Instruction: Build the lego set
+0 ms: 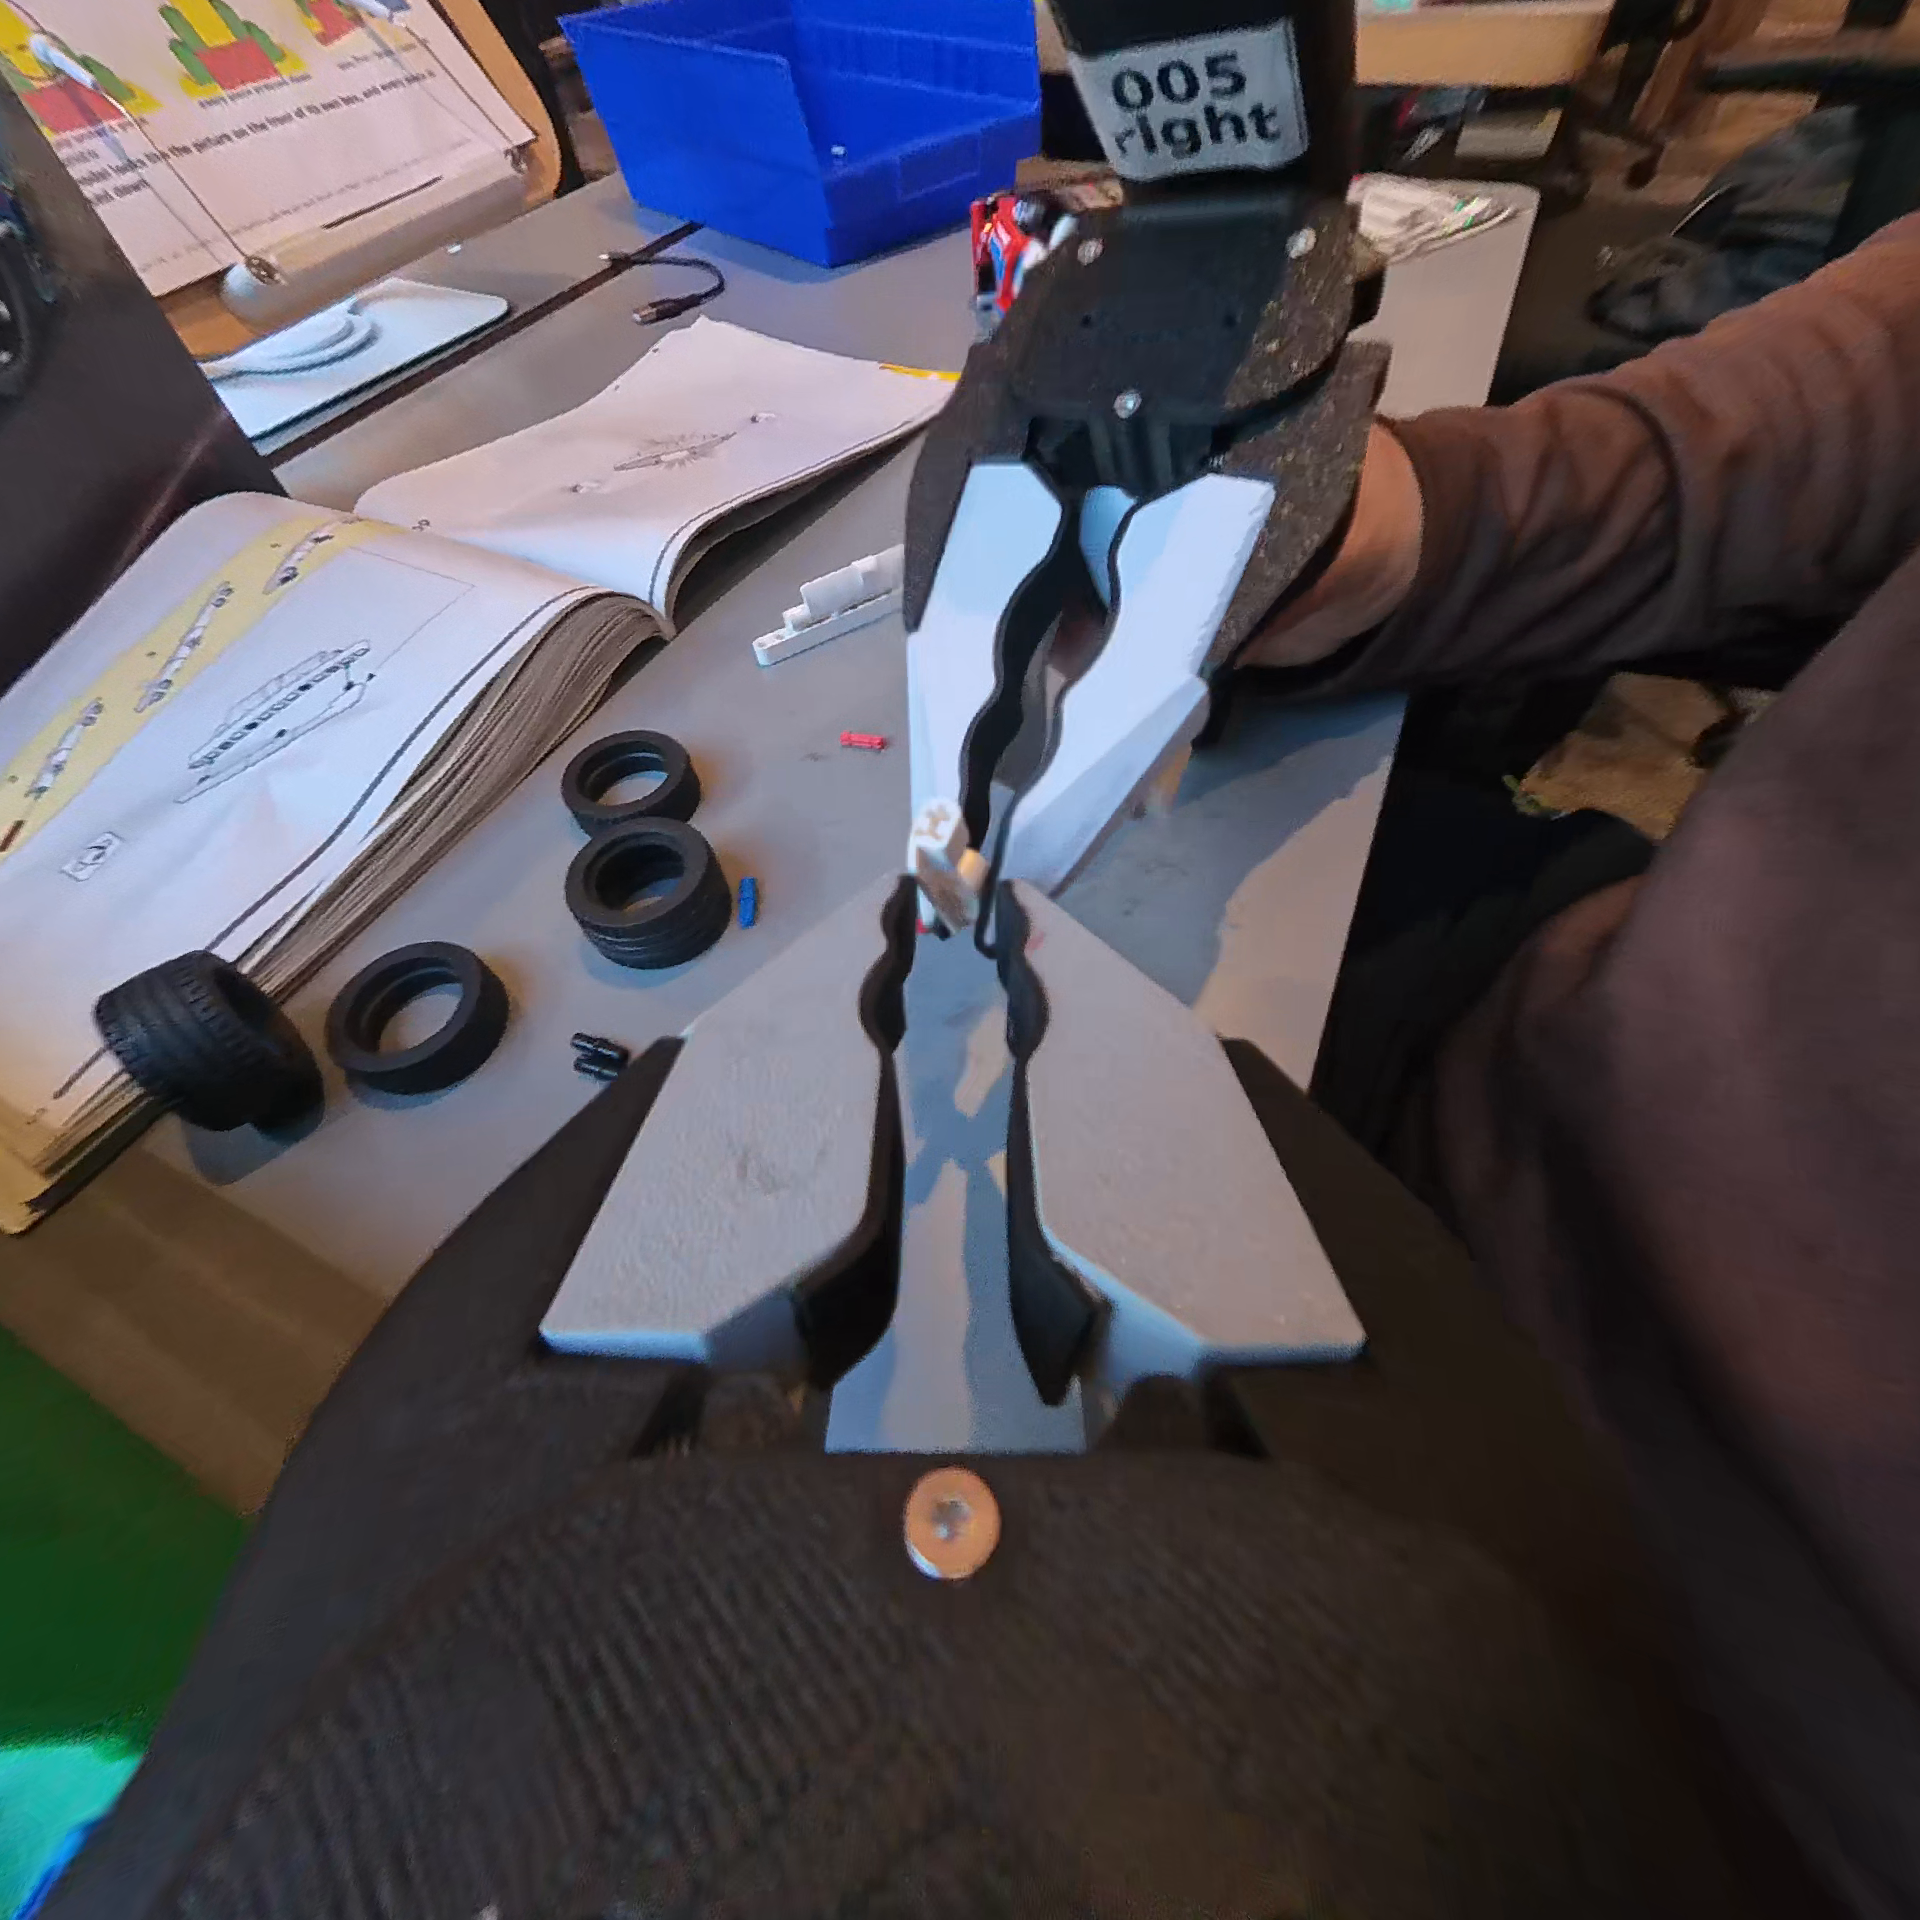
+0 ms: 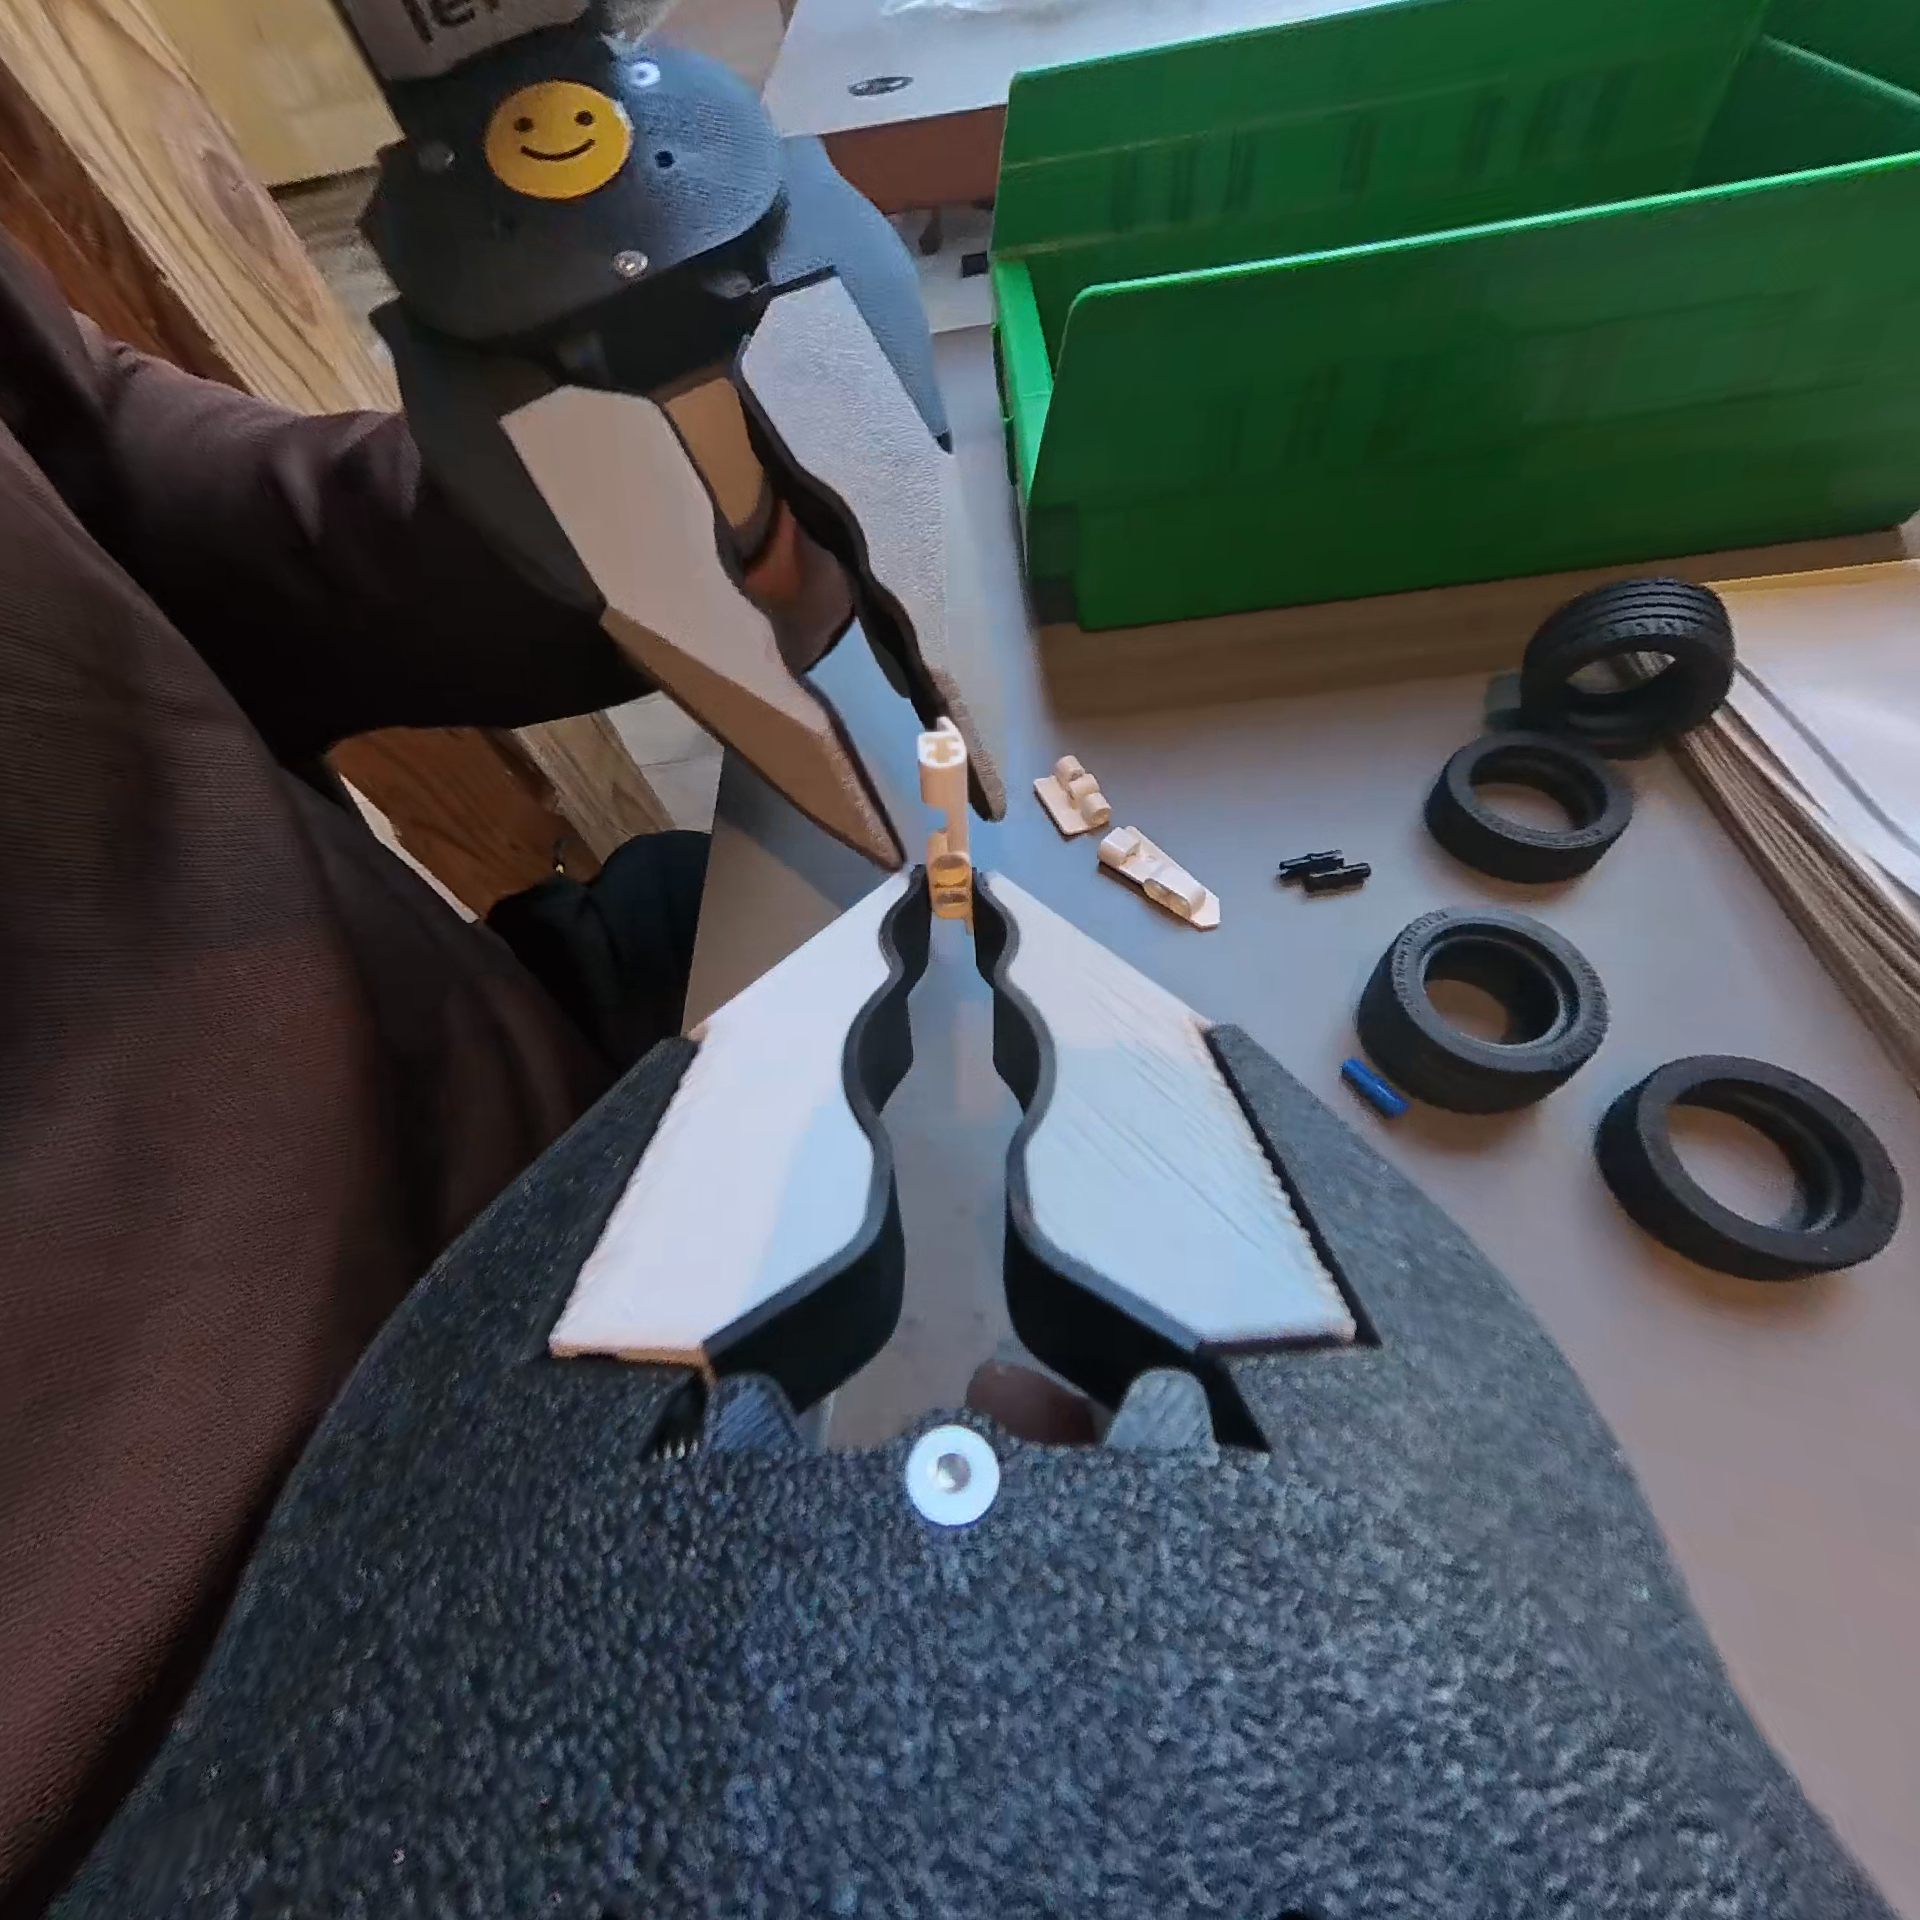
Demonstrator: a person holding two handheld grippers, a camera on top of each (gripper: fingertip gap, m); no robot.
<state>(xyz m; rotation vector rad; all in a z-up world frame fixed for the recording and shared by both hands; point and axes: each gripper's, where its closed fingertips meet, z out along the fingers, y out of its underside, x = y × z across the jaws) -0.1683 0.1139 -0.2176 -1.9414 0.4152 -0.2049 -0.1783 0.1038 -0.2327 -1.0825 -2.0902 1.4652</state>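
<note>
My right gripper [image 2: 951, 883] is shut on the lower end of a small white lego piece [image 2: 943, 821] and holds it upright above the grey table [image 2: 1195, 1195]. My left gripper [image 2: 940, 836] comes in from the upper left, narrowly open; the piece's top lies against its far finger. In the left wrist view the left gripper [image 1: 951, 909] meets the right gripper [image 1: 987, 862] tip to tip, with the piece [image 1: 940, 868] between them. Two more white pieces [image 2: 1075, 795] [image 2: 1158, 878] lie on the table just beyond.
Several black tyres [image 2: 1486, 1023] [image 1: 646, 888], a blue pin [image 2: 1371, 1086], black pins [image 2: 1325, 873] and a red pin [image 1: 862, 740] lie loose. An open instruction book [image 1: 312, 779], a white lego assembly [image 1: 831, 613], a blue bin [image 1: 810, 114] and a green bin [image 2: 1455, 364] surround them. The grippers are tip to tip, or close to it.
</note>
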